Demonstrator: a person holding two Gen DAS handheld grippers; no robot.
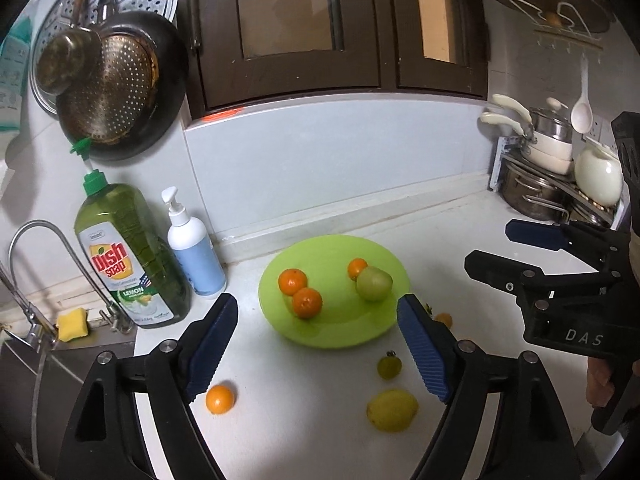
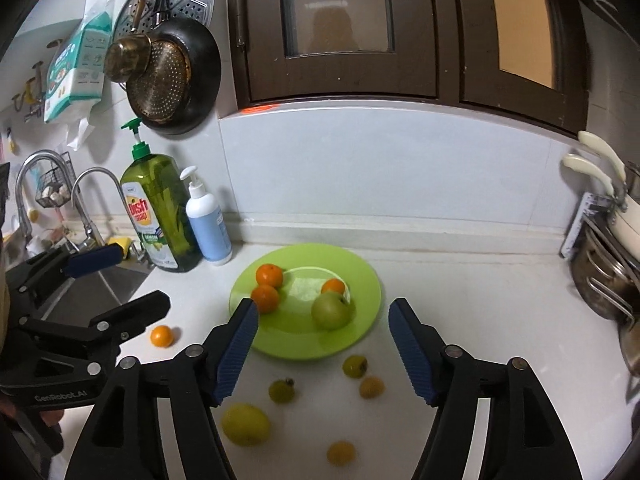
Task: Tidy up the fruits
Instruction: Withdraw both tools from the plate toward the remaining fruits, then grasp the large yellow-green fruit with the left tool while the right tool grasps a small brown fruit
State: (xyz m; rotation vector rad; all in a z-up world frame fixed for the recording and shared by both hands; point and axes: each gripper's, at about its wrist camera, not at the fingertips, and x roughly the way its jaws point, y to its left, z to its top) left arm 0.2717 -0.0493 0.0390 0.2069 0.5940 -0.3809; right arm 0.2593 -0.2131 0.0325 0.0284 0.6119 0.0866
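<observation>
You face a white countertop [image 2: 460, 292] backed by pale blue-grey wall tiles [image 2: 380, 160]. A dark brown wooden cabinet [image 2: 340, 32] with glass-paned doors hangs above. To your left sits a steel sink [image 2: 92, 288] under curved chrome faucets [image 2: 90, 196].

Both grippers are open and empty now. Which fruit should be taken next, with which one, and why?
Probably lower the left hand-held gripper onto the lone orange on the counter. It lies just by that gripper's left finger, outside the green plate, which already holds three oranges and an apple. The right hand-held gripper is nearer the lemon.
</observation>
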